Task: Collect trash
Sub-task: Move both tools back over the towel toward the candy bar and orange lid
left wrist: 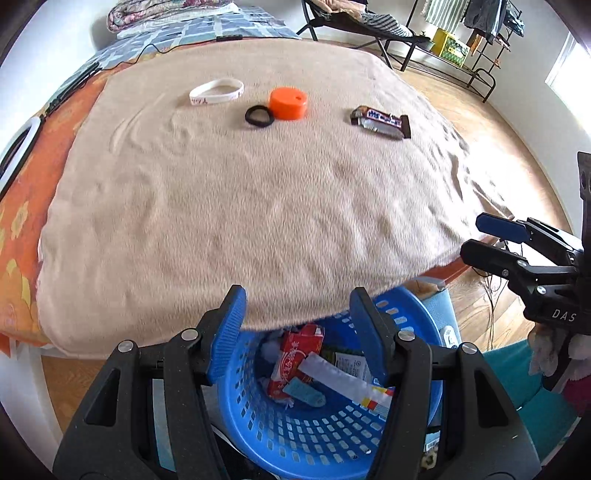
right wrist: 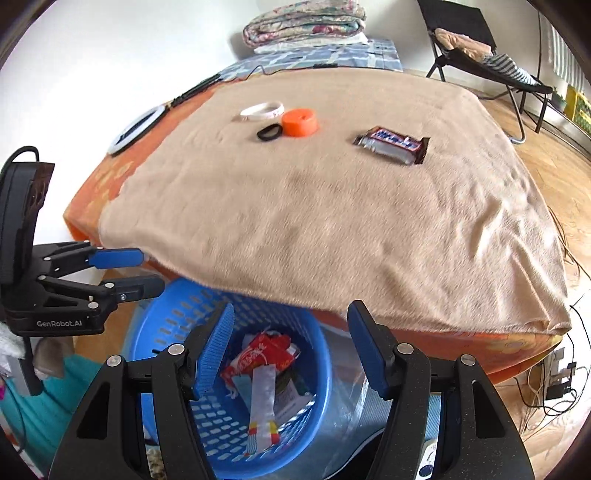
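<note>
A blue slotted basket (left wrist: 332,443) (right wrist: 177,306) stands on the floor at the bed's near edge, with a red wrapper (left wrist: 295,358) (right wrist: 258,354) and a white strip wrapper (left wrist: 343,376) (right wrist: 263,398) inside. My left gripper (left wrist: 299,332) (right wrist: 151,271) hangs open and empty above it. The right gripper (right wrist: 291,350) (left wrist: 471,236) is beside it, also open and empty. Far across the beige blanket (left wrist: 258,221) lie a candy bar wrapper (left wrist: 382,122) (right wrist: 393,144), an orange cap (left wrist: 288,103) (right wrist: 300,122), a black hair tie (left wrist: 259,116) (right wrist: 269,132) and a white wristband (left wrist: 217,91) (right wrist: 263,110).
An orange sheet (right wrist: 96,184) shows under the blanket, with a white ring light (right wrist: 136,129) and a black cable on its left. Folded quilts (right wrist: 303,22) sit at the bed's far end. A black folding chair (right wrist: 480,55) stands on the wood floor beyond. Cables (right wrist: 554,384) trail at the right.
</note>
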`<state>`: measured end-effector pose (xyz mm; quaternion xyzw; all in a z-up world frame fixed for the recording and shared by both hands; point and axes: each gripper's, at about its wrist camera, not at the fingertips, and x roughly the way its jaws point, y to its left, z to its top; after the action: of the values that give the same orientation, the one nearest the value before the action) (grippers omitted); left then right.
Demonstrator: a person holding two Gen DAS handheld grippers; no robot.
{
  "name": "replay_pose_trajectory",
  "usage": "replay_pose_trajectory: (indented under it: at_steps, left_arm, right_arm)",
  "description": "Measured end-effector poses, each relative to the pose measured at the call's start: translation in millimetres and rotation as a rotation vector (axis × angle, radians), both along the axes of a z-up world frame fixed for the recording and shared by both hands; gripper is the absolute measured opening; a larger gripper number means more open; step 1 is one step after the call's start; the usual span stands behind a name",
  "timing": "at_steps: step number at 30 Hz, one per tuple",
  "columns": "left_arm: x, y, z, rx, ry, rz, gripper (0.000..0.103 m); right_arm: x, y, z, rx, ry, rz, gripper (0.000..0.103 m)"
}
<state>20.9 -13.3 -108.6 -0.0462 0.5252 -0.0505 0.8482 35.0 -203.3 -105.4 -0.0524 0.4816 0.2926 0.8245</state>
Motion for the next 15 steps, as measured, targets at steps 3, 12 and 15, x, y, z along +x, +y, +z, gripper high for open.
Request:
replay_pose_trajectory:
  at_steps: [3,12,15]
  left_arm:
    - [21.6,2.8,10.1,0.005,-0.021,0.001,0.06]
    - [82.2,7.7,19.2,0.01,-0.049,0.005,0.06]
    - [101.6,5.6,18.9,0.02,-0.061,0.004,0.06]
  right_arm:
    - [20.0,-8.5,12.0,0.019,-0.021,-0.044,0.063]
    - [90.9,-38.0,33.6,0.06,-0.026,-0.181,0.073]
    - [115.5,-43.3,30.1,0.068,0.0,-0.218,0.073]
